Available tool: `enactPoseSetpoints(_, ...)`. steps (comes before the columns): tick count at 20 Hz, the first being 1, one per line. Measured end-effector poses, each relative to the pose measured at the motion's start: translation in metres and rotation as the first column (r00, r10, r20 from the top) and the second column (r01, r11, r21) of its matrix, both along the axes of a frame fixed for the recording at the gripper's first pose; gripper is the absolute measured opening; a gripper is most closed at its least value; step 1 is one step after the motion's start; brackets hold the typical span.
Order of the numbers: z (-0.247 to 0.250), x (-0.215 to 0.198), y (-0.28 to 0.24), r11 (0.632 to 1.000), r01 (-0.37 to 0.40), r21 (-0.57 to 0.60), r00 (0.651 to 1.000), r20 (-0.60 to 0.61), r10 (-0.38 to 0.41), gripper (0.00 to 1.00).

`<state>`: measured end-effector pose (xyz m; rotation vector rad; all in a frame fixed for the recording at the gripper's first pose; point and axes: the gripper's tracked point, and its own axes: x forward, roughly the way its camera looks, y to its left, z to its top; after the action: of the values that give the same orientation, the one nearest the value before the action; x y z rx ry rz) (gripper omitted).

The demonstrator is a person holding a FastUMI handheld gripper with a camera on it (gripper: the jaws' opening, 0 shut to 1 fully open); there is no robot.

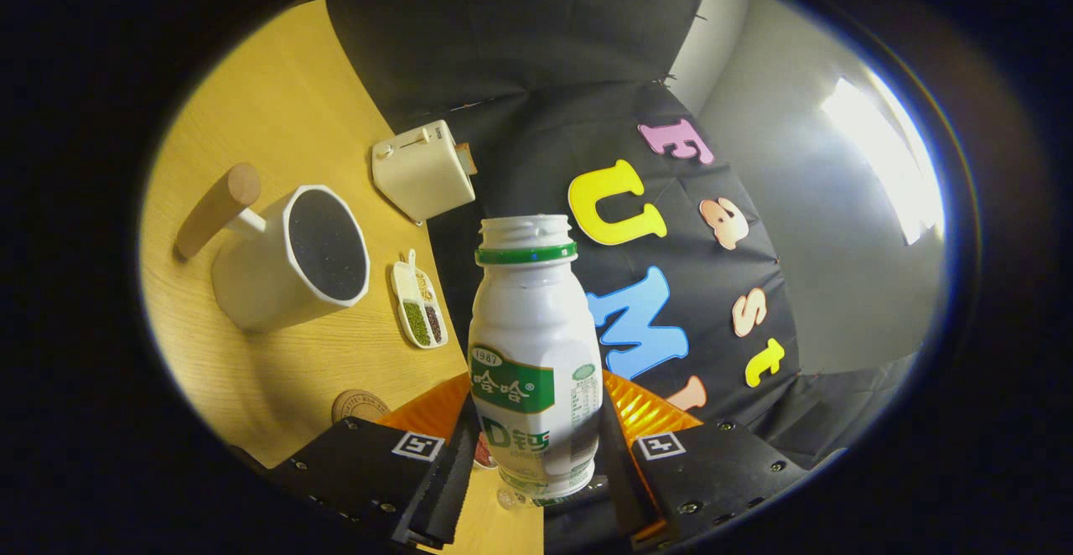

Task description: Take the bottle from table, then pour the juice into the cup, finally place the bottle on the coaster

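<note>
A white plastic bottle (534, 354) with a green neck ring and a green label stands between my fingers, its cap off and its mouth open. My gripper (536, 454) is shut on the bottle's lower body, one finger pressing each side. The whole view is tilted, so the wooden table (277, 111) slants off to one side of the bottle. On it stands a white cup (289, 257) with a wooden handle and a dark inside, beyond my fingers. A round brown coaster (360, 407) lies on the table just ahead of one finger.
A cream toaster (423, 171) stands near the table's far edge, beyond the cup. A small white dish (418, 305) with green and dark grains lies between the cup and the bottle. A grey wall with a bright light lies beyond the booth cloth.
</note>
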<state>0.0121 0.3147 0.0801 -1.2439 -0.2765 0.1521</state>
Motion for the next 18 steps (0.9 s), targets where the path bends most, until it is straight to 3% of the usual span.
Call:
enactPoseSetpoints(5,-0.002,0.004,0.011,0.99,0.007,-0.14,0.999,0.046,-0.001,0.69)
enactPoseSetpoints(18,-0.006,0.008,0.022,0.947,0.025,-0.32,0.994,0.107,0.009,0.69)
